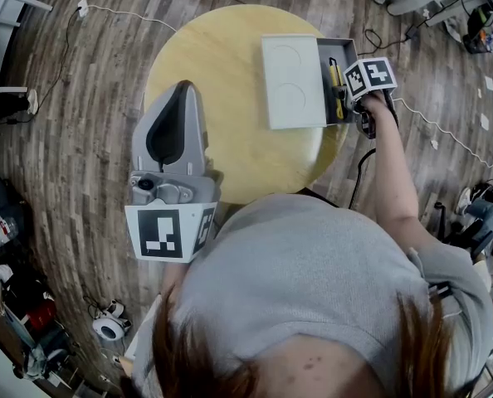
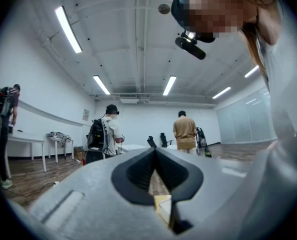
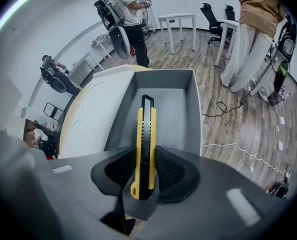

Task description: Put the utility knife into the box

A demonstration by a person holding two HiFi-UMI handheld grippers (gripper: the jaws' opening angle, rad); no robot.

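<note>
the person stands over a round, pale wooden surface (image 1: 222, 73) with a tool in each hand. the right tool (image 3: 145, 156) is pitched steeply downward at the far right edge of the surface, and its jaws are clamped on the yellow and black utility knife (image 3: 145, 129). they grip it low on the handle, so most of the body sticks out ahead of the pads. the knife runs straight along the line of the tool, which i'd say is deliberate, as that leads it lengthwise into the long grey box (image 3: 176, 109).

from the right gripper view, the knife's front end hangs over the open box, above its bare floor and roughly midway between the side walls. i can't tell whether the tip touches the bottom yet. a white lid (image 1: 292, 81) lies flat just beside the box on its left, leaving the opening free.

the left tool (image 1: 184, 89) is held level and high over the near left side of the surface, well apart from the box. its jaws meet at the tips with nothing between them, so it looks parked out of the way.

my read is that the knife is nearly placed. what remains is to lower it flat and let go without it catching a wall.
</note>
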